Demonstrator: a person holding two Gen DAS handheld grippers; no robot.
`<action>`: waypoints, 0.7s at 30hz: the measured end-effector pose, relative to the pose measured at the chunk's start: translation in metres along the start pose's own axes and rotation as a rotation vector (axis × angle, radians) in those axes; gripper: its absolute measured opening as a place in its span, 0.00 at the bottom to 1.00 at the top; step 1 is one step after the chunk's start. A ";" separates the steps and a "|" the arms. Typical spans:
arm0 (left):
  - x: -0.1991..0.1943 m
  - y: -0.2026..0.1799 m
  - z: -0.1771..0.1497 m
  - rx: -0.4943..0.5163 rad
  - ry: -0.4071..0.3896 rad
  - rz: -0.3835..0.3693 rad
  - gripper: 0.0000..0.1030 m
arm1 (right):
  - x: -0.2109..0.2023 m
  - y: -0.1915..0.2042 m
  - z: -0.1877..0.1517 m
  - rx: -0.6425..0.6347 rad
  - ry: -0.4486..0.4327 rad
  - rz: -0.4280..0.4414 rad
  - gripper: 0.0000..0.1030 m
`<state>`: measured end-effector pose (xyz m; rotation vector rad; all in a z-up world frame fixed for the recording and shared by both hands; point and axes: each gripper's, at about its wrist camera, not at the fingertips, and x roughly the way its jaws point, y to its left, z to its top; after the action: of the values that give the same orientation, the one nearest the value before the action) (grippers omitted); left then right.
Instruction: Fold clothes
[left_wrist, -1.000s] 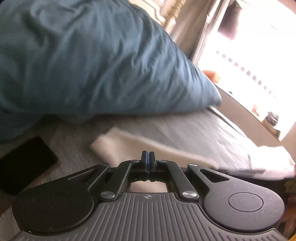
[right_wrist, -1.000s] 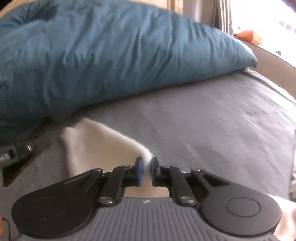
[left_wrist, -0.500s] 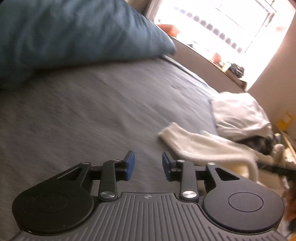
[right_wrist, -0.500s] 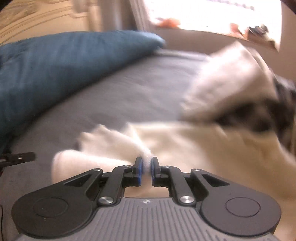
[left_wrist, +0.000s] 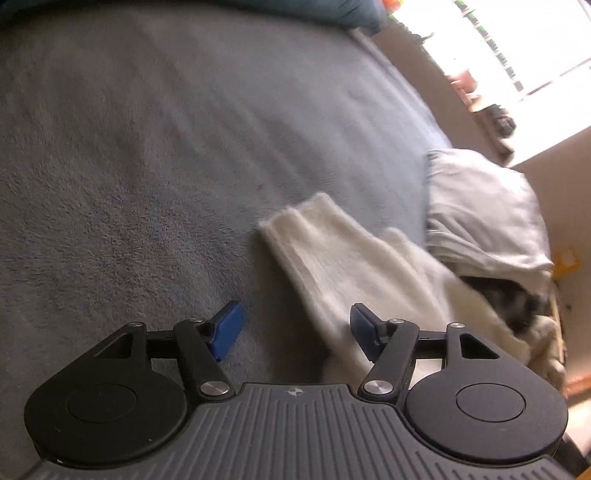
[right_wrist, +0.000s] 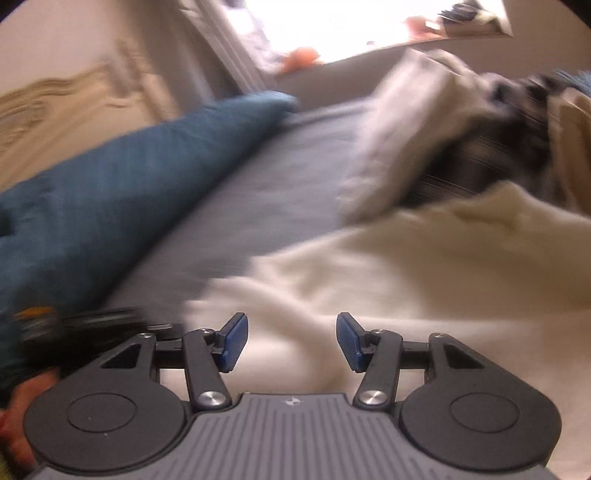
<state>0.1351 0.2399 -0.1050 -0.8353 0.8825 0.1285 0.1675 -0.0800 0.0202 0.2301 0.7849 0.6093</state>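
A cream fuzzy garment (left_wrist: 343, 258) lies on the grey bed cover (left_wrist: 147, 147), one sleeve stretched out toward the middle of the bed. My left gripper (left_wrist: 295, 328) hovers over the sleeve's near part; its jaws are opening and the blue pads grip nothing. In the right wrist view the same cream garment (right_wrist: 406, 266) spreads below and ahead of my right gripper (right_wrist: 291, 341). Those jaws are opening too, with cloth under them and none pinched. Both views are blurred by motion.
A teal pillow (right_wrist: 129, 177) lies along the head of the bed. A pale grey garment (left_wrist: 480, 206) and a dark patterned one (right_wrist: 509, 147) are heaped beside the cream one. A carved headboard (right_wrist: 55, 110) and a bright window sill (right_wrist: 369, 33) stand behind.
Both grippers swung from the pillow end toward the clothes pile. The left one opened first and let the cream cloth go. The right one dragged the cloth along, then released it.
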 end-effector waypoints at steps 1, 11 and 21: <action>0.004 -0.003 0.002 -0.003 -0.002 0.014 0.63 | 0.000 0.010 -0.003 -0.031 -0.001 0.031 0.54; 0.006 -0.049 -0.026 0.292 -0.182 0.104 0.07 | 0.049 0.036 -0.049 -0.200 0.146 0.053 0.51; -0.050 -0.115 -0.103 0.637 -0.197 -0.283 0.06 | -0.044 -0.049 -0.055 0.204 0.008 0.037 0.52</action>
<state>0.0865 0.1012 -0.0363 -0.3333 0.5575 -0.3033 0.1243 -0.1469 -0.0124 0.4293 0.8530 0.5652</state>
